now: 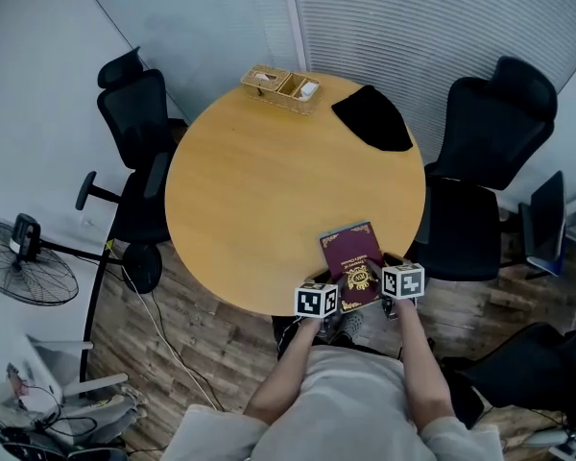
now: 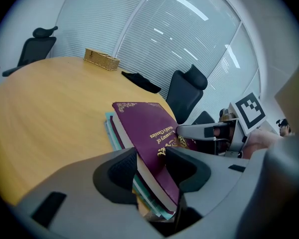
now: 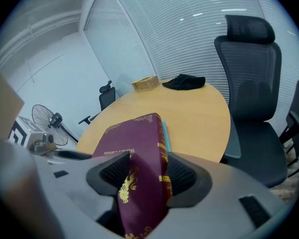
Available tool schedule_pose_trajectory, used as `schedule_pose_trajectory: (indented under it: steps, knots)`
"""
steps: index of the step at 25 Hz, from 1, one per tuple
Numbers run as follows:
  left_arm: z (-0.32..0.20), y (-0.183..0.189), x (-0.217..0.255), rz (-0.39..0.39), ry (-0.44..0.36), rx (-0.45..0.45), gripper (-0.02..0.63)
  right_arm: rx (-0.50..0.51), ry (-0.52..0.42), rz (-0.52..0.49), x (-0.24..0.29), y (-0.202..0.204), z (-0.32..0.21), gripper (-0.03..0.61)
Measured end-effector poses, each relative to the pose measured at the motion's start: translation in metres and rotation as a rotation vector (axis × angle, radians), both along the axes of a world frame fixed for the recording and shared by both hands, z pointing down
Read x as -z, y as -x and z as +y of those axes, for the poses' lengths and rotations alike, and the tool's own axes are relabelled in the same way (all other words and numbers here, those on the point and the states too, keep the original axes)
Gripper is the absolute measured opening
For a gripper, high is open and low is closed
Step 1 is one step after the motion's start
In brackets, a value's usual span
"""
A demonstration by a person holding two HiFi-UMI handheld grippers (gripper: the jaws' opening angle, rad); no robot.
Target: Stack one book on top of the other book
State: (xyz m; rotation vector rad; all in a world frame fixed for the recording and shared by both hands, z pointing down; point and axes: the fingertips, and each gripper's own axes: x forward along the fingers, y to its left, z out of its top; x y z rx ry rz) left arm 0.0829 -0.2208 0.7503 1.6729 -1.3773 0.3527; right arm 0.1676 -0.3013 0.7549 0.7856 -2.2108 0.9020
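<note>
I see the maroon hardcover book (image 1: 350,257) with gold print at the lower middle of the head view, at the near edge of the round wooden table (image 1: 269,181). It already lies over the thin teal book (image 2: 109,127), whose edge shows out at the left side in the left gripper view. My left claw (image 2: 152,161) is clenched on the near corner of the maroon hardcover book, and the teal edge also sits in the gap. My right claw (image 3: 144,166) grasps the other near corner, with both pads against the cover. I judge the stacking itself as almost done. What is left is to square the two books, loosen both claws and draw them back.
</note>
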Motion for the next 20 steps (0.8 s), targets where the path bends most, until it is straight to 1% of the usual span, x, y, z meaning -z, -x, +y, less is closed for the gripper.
schedule_pose_trajectory:
  steps: [4, 8, 11, 13, 15, 18, 20]
  knots:
    - [-0.001, 0.002, -0.002, 0.003, 0.005, -0.012, 0.196, -0.011, 0.005, 0.010, -0.002, 0.002, -0.002, 0.239]
    - [0.005, 0.002, -0.002, 0.035, 0.021, 0.002, 0.202, -0.043, 0.000, -0.017, 0.004, -0.005, 0.001, 0.242]
    - [0.004, 0.011, 0.008, 0.038, -0.012, 0.034, 0.204, -0.053, -0.039, -0.061, 0.020, -0.008, -0.004, 0.250]
    - [0.008, 0.017, 0.015, 0.016, -0.041, 0.045, 0.204, -0.057, -0.076, -0.080, 0.030, -0.009, -0.003, 0.252]
    - [0.014, 0.021, 0.025, -0.023, -0.081, 0.041, 0.204, -0.067, -0.113, -0.098, 0.040, -0.012, 0.002, 0.252]
    - [0.021, 0.022, 0.041, -0.094, -0.143, 0.003, 0.204, -0.078, -0.146, -0.125, 0.049, -0.016, 0.013, 0.252]
    - [0.027, 0.023, 0.050, -0.138, -0.169, -0.022, 0.204, -0.088, -0.156, -0.138, 0.052, -0.017, 0.022, 0.252]
